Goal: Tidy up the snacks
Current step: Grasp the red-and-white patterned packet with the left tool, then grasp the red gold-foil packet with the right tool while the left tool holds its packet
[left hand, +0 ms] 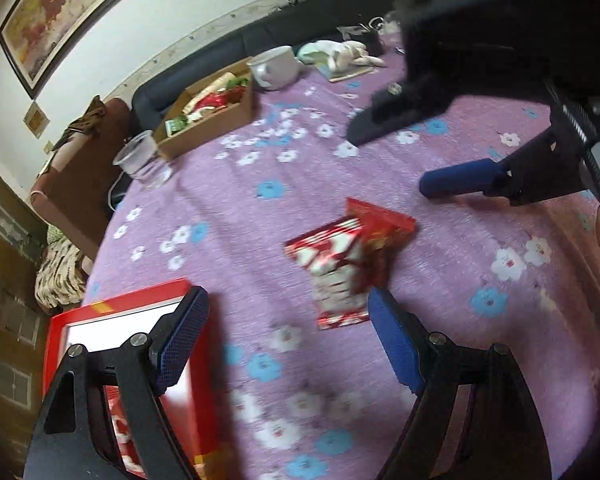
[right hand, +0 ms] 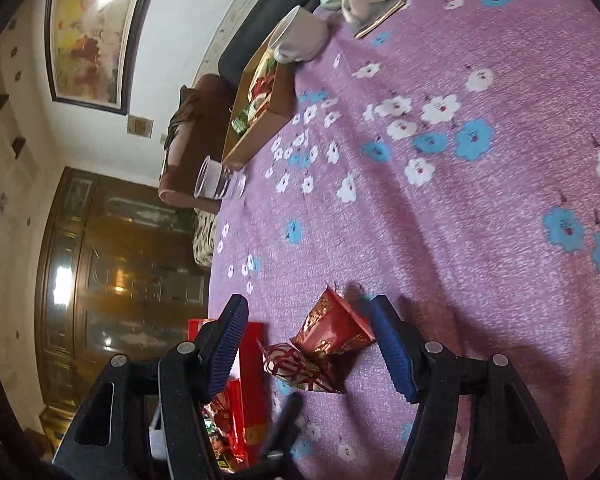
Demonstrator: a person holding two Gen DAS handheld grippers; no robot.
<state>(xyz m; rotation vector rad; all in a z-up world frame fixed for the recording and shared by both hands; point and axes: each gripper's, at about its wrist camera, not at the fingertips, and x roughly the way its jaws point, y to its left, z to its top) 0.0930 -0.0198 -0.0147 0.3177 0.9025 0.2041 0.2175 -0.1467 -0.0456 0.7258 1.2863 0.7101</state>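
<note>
- Left wrist view: the left gripper [left hand: 288, 340] hangs over the purple cloth [left hand: 440, 340] with its jaws wide apart and nothing between the pads.
- Two red snack packets [left hand: 346, 258] lie overlapping on the cloth just ahead of the fingertips, nearer the right-hand finger. No contact.
- A red box [left hand: 120, 312] sits at the near left table edge, partly under the left finger; its white inside shows.
- The right gripper [left hand: 384, 156] comes in from the upper right, jaws apart and empty, tips just beyond the packets.
- A cardboard box [left hand: 216, 116] already full of snacks sits far back, well apart.
- Step, my read: approach and pick. Nothing is grasped yet.
- Right wrist view: same gripper [right hand: 310, 344], jaws clearly open and holding nothing.
- The packets [right hand: 320, 348] lie on the cloth between its two fingers; the upper one looks close to the right finger. I cannot tell if it touches.
- The red box [right hand: 252, 364] is just left of the packets, behind the left finger.
- Next move, I'd say: settle lower over one packet only and close on its edge. They overlap, so a loose grab may drag both.
</note>
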